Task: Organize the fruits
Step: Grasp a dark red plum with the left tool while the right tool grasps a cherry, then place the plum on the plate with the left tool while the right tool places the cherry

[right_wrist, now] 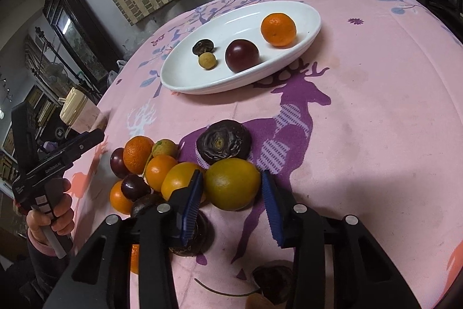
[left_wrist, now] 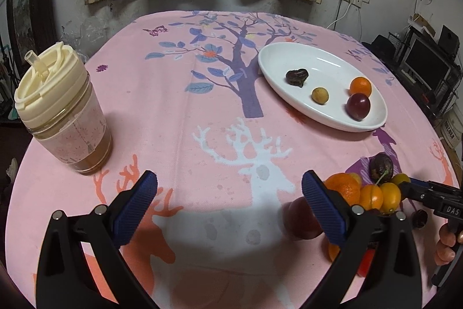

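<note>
A white oval plate (right_wrist: 185,83) (left_wrist: 277,54) holds a tangerine (right_wrist: 278,29), a dark plum (right_wrist: 242,55), a small tan fruit (right_wrist: 207,60) and a dark wrinkled fruit (right_wrist: 202,46). A heap of loose fruit (right_wrist: 156,170) lies on the pink cloth near me. My right gripper (right_wrist: 231,193) is open with its fingers on either side of a yellow-green citrus (right_wrist: 232,184). My left gripper (left_wrist: 228,207) is open and empty above the cloth, left of the heap (left_wrist: 370,193).
A lidded cream tumbler (left_wrist: 62,112) stands at the left of the table. A dark wrinkled fruit (right_wrist: 223,141) lies just beyond the citrus. Another dark fruit with a stem (right_wrist: 272,280) lies under the right gripper. The table edge curves close on the right.
</note>
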{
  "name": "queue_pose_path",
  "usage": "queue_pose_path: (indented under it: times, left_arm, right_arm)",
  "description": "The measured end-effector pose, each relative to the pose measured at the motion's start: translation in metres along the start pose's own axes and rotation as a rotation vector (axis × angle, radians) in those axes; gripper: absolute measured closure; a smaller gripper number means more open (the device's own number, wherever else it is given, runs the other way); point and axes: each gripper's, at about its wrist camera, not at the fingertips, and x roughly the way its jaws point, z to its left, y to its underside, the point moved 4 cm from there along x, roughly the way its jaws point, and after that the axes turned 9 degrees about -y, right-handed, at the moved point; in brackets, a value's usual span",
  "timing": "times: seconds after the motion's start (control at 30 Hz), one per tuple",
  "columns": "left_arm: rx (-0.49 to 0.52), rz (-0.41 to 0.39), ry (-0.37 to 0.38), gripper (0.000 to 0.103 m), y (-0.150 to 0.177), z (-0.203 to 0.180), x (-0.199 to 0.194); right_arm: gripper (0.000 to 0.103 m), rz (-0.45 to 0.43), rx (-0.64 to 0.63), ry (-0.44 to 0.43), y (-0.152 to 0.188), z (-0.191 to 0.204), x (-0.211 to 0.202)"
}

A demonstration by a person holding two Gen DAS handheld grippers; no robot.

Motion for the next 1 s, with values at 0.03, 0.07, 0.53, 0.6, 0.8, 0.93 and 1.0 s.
queue_pose_path:
  times: [0.03, 0.07, 0.53, 0.6, 0.8, 0.93, 1.0]
  left_arm:
    - [0.007, -0.002, 0.001, 0.005, 0.000, 0.000, -0.001]
    - [0.012, -0.003, 0.008, 0.005, 0.001, 0.000, -0.002]
    - [0.215, 0.023, 0.254, 0.036, 0.026, -0.038, -0.008]
    - [0.231, 0.022, 0.261, 0.037, 0.029, -0.043, -0.007]
    - [0.254, 0.054, 0.291, 0.053, 0.034, -0.050, 0.001]
    - [0.275, 0.063, 0.292, 0.054, 0.038, -0.054, 0.004]
    - [0.271, 0.065, 0.291, 0.057, 0.038, -0.055, 0.006]
  right_arm:
    - [0.062, -0.001, 0.007, -0.006, 0.000, 0.000, 0.000]
    - [0.062, -0.004, 0.012, -0.009, -0.001, -0.001, -0.001]
    - [0.062, -0.047, 0.034, 0.005, -0.005, -0.008, -0.013]
    - [0.062, -0.051, 0.038, 0.005, -0.005, -0.009, -0.014]
    - [0.061, -0.058, 0.037, 0.002, -0.004, -0.008, -0.017]
    - [0.061, -0.061, 0.030, 0.000, -0.003, -0.006, -0.019]
    - [0.061, -0.064, 0.028, -0.002, -0.003, -0.006, -0.020]
